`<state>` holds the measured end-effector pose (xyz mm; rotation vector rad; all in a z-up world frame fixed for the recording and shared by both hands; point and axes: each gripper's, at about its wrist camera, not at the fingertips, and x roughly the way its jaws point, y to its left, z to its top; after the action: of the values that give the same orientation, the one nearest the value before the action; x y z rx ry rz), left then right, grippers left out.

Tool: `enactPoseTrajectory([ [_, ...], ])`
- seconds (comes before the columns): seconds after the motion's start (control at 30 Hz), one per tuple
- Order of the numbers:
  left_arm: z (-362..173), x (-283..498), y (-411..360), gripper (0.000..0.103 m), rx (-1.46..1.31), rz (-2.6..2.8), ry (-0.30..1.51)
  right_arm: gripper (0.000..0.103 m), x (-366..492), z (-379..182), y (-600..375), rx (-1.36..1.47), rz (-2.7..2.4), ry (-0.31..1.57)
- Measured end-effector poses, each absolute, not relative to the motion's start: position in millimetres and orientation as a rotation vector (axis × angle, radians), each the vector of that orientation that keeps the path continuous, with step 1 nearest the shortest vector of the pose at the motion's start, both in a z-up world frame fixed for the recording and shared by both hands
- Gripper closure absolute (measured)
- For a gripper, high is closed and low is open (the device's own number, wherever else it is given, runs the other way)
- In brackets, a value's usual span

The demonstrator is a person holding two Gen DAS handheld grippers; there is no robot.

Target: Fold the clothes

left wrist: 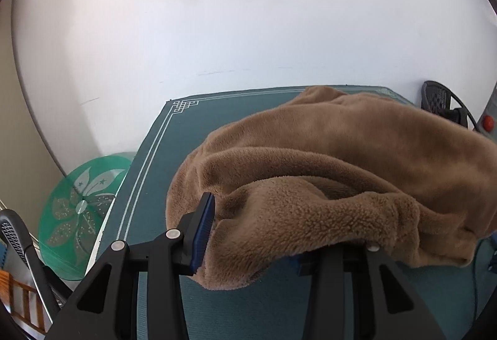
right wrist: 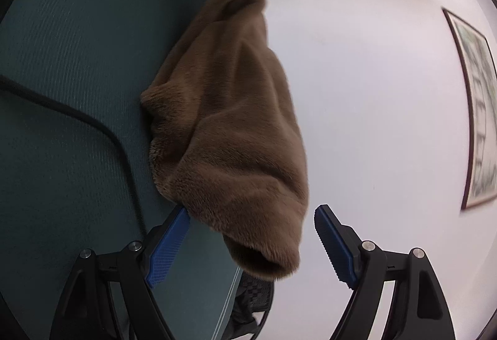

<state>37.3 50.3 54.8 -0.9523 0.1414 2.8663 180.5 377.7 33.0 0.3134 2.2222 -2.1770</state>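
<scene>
The left hand-held gripper (left wrist: 248, 234) pinches a bunched edge of the brown fleece garment (left wrist: 341, 153). Its left blue pad (left wrist: 203, 231) presses against the fabric; the opposite finger is buried under the pile. Beyond this hand-held gripper, the rest of the garment lies in a loose heap on the table (left wrist: 155, 169), which carries a teal cover with a white line border. To the left of the hand-held gripper, off the table edge, a green glass disc (left wrist: 77, 209) with a flower pattern leans upright.

The right hand-held gripper (right wrist: 251, 246) is spread wide, and its view is rolled sideways. An open cuff-like end of the garment (right wrist: 230, 128) hangs between its two blue pads (right wrist: 167, 246). The fabric lies just beside the left pad; contact cannot be determined. The right pad stands apart from the fabric. A black cable (right wrist: 93, 122) crosses the teal table cover to the left of this hand-held gripper. A framed picture (right wrist: 478, 110) hangs on the white wall to its right.
</scene>
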Motion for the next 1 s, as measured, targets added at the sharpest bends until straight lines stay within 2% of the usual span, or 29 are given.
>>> enactPoseTrajectory([
  [0.2, 55, 40, 27, 0.057, -0.954, 2.874, 0.112, 0.019, 172, 9, 370, 0.071, -1.947, 2.425],
  [0.57, 76, 31, 23, 0.057, -0.916, 2.903, 0.034, 0.018, 168, -7, 392, 0.038, -1.747, 2.571],
  [0.87, 101, 38, 29, 0.057, -0.843, 2.948, 0.069, 0.018, 166, -5, 345, -0.105, -1.824, 2.464],
  [1.0, 104, 35, 14, 0.057, -0.854, 2.973, 0.043, 0.021, 172, 25, 324, -0.088, -2.058, 2.263],
])
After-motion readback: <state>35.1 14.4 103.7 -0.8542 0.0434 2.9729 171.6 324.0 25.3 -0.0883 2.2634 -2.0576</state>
